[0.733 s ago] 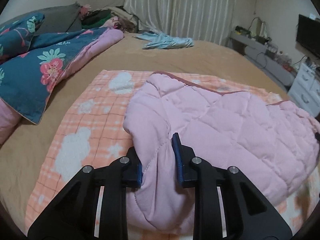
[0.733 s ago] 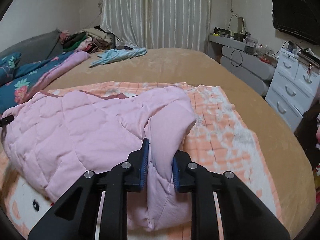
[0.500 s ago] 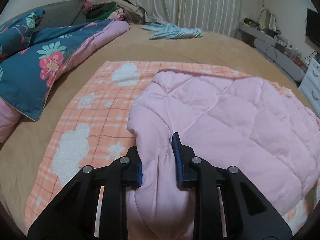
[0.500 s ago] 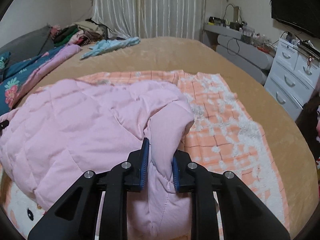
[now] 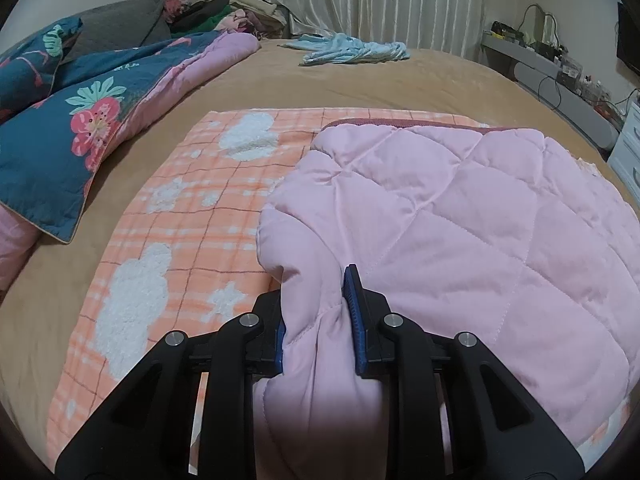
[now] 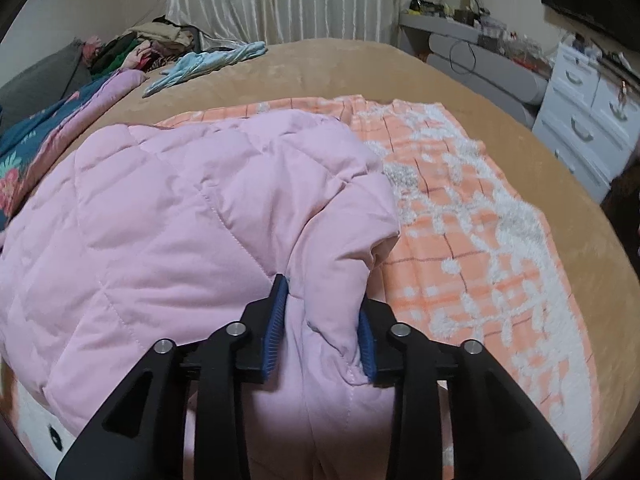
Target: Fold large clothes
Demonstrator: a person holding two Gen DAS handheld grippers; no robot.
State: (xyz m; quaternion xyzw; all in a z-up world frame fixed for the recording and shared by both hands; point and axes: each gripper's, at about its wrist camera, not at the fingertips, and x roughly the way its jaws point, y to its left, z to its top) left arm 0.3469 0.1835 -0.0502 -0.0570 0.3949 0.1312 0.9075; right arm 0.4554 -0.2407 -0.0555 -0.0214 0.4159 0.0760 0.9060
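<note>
Both grippers lower and further forward than before — pink quilted jacket [image 5: 460,216] now flatter on the orange checked blanket [image 5: 192,216].
Left gripper [image 5: 318,312] level, pinching a jacket fold; right gripper [image 6: 320,320] level, jaws opening, fabric between pads.

Both grippers: matte black linkage arms with triangular cutouts. Silver round screws at pivots. Blue ribbed pads [image 5: 354,312] inside fingers [image 6: 256,328].
</note>
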